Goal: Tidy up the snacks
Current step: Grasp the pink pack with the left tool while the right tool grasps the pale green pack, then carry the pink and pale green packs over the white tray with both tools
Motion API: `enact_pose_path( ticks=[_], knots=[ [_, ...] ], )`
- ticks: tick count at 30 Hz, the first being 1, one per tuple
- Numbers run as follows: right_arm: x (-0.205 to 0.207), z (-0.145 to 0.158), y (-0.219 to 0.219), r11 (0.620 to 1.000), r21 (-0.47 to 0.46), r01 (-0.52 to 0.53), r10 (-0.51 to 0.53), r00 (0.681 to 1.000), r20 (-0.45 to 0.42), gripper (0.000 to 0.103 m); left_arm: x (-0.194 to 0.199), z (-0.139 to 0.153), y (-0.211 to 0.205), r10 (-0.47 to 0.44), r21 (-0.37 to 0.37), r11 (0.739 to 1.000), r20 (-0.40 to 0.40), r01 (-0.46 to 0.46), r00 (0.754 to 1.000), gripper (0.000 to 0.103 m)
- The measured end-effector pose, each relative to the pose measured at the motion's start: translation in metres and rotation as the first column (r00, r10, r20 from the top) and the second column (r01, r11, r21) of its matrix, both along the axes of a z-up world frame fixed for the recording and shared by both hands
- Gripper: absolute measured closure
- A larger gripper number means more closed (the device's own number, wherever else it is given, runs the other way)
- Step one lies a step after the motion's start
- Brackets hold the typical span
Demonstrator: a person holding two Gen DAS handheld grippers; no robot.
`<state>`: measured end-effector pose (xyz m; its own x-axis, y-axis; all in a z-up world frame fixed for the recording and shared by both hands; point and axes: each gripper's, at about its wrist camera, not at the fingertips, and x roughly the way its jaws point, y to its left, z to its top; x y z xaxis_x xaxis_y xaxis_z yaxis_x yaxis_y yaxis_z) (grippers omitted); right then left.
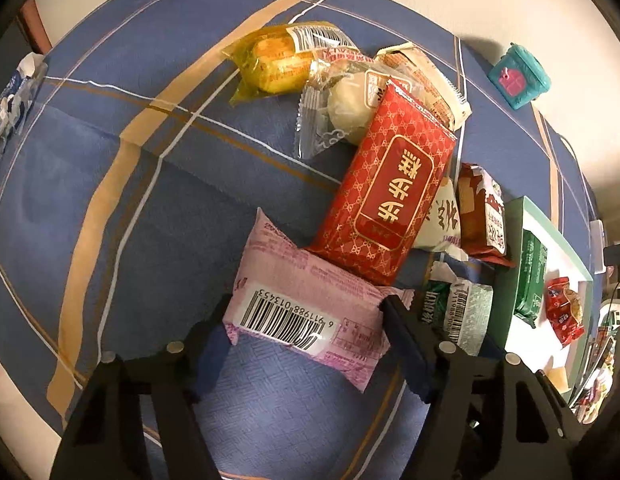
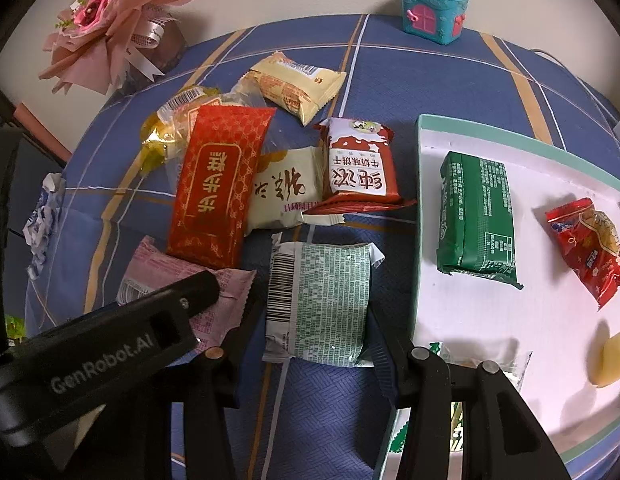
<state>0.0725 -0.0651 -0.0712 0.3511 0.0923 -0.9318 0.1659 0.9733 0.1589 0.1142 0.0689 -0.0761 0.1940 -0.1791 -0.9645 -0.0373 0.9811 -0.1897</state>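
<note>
The white tray with the teal rim [image 2: 419, 200], at the right of the frame, is already collecting sorted snacks, while the right gripper [image 2: 315, 344] is pinching the pale green barcode packet [image 2: 321, 304] at lower centre and the left gripper [image 1: 306, 320] is straddling the pink packet [image 1: 306, 300], apparently both for transfer.

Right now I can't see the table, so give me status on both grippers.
Left gripper around pink packet. Right gripper shut on pale green packet. Red packet overlaps the pink one.

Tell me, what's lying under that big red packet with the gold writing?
The red packet overlaps the pink packet, a cream packet and a clear-wrapped pastry. Whatever else lies beneath is covered.
</note>
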Motion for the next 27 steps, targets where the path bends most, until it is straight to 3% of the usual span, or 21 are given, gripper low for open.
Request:
enact_pose_path(
  ticks=[5, 7, 8, 12, 20, 27],
  knots=[
    [-0.001, 0.009, -0.002, 1.000, -0.001, 0.014, -0.014, 1.000, 0.021, 0.052, -0.003, 0.011, 0.008, 0.021, -0.017, 1.000, 0.011, -0.021, 1.000, 0.035],
    [-0.001, 0.016, -0.005, 1.000, 0.004, 0.020, -0.020, 0.999, 0.038, 0.052, -0.005, 0.019, 0.012, 0.032, -0.027, 0.999, 0.022, -0.032, 0.999, 0.042],
    [-0.001, 0.020, -0.006, 1.000, 0.008, 0.021, -0.022, 0.999, 0.048, 0.052, -0.006, 0.023, 0.014, 0.039, -0.028, 0.999, 0.033, -0.038, 0.999, 0.051],
    [-0.003, 0.032, -0.008, 1.000, 0.007, 0.019, -0.019, 0.997, 0.074, 0.052, -0.007, 0.038, 0.022, 0.054, -0.058, 0.997, 0.065, -0.050, 0.996, 0.059],
    [-0.007, 0.038, -0.011, 0.999, 0.017, 0.029, -0.031, 0.996, 0.088, 0.052, -0.013, 0.053, 0.020, 0.057, -0.104, 0.994, 0.106, -0.046, 0.993, 0.070],
    [-0.011, 0.051, -0.013, 0.999, 0.027, 0.029, -0.032, 0.992, 0.119, 0.052, -0.020, 0.076, 0.024, 0.064, -0.117, 0.992, 0.176, -0.044, 0.982, 0.071]
  ],
)
